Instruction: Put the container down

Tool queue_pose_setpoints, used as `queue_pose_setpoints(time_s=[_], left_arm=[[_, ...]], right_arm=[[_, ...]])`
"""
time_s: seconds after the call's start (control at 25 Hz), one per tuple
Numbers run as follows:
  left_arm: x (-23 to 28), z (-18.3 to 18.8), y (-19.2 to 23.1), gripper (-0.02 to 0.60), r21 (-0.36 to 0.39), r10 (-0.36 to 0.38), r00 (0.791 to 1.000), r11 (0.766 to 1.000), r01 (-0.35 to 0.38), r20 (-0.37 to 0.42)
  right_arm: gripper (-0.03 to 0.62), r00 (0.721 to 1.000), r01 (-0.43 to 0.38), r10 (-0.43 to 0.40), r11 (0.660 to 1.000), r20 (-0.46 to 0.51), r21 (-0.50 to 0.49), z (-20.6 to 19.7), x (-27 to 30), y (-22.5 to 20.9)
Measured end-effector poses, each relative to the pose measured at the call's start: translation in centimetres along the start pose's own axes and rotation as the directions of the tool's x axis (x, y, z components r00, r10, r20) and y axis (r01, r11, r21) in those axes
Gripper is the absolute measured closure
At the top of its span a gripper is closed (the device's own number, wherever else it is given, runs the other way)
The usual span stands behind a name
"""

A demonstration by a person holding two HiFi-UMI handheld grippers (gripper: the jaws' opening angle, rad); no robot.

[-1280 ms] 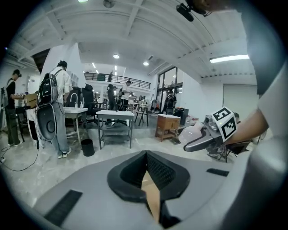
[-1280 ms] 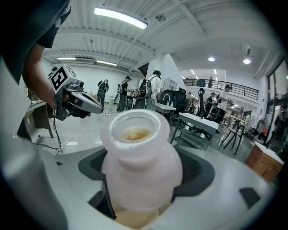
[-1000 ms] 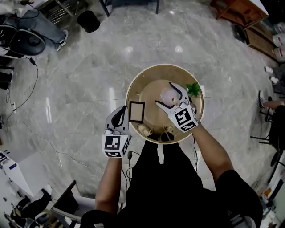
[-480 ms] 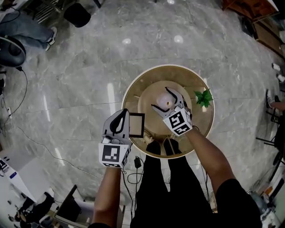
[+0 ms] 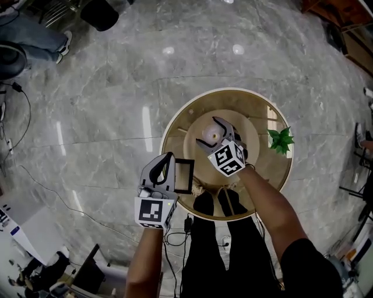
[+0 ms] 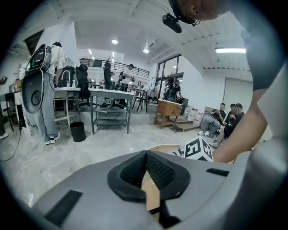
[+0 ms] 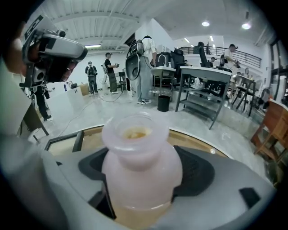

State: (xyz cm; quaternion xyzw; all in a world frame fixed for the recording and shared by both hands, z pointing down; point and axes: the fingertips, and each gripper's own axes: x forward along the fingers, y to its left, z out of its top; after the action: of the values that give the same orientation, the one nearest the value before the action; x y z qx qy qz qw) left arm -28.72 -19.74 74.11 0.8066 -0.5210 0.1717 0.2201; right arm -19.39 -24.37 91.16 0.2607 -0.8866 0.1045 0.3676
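A translucent pinkish container (image 5: 210,133) (image 7: 137,166) with an open neck and pale liquid in its base is held upright above the raised middle disc of a round wooden table (image 5: 175,125). My right gripper (image 5: 208,132) (image 7: 139,179) is shut on the container's body. At the table's left edge my left gripper (image 5: 165,166) (image 6: 146,179) is shut on a black picture frame (image 5: 183,176) (image 7: 63,141). In the left gripper view only the frame's thin edge (image 6: 152,193) shows between the jaws.
A small green plant (image 5: 281,139) stands at the table's right side. Small beige objects (image 5: 197,186) lie at the near rim. Cables and a plug (image 5: 186,224) lie on the marble floor by the person's feet. A black bin (image 5: 99,14) stands far left.
My right gripper has carried the container a little left, towards the left part of the table's middle disc. My left gripper still holds the frame at the left rim.
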Motion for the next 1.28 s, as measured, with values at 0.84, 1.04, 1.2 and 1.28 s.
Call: queue_pose_setpoints(time_s=[0.84,1.04,1.2,1.28], left_arm=[[-1.0,-0.8,1.1,0.589,-0.027,0.023,1.000,0.999,-0.023,-0.019],[-2.1,1.4,0.2,0.589,-0.011,0.032,0.999,0.999,-0.032,0.007],[-3.8,3.9,-1.7,0.589,-0.003,0.036,0.999,0.999,-0.036,0.034],[-4.8,4.9,-2.4,0.589,-0.016,0.050,0.998,0.999,-0.049,0.042]], right_arm=[[0.178,1.000,-0.009,0.010,1.000,-0.017,0.012,-1.0,1.8,1.1],[0.177,0.999,-0.016,0.014,0.999,0.052,0.033,1.4,-3.1,1.9],[0.178,0.991,-0.008,0.004,0.999,0.137,0.033,5.2,-9.3,2.8],[0.180,0.985,0.002,-0.008,0.999,0.175,0.032,7.1,-12.2,3.1]])
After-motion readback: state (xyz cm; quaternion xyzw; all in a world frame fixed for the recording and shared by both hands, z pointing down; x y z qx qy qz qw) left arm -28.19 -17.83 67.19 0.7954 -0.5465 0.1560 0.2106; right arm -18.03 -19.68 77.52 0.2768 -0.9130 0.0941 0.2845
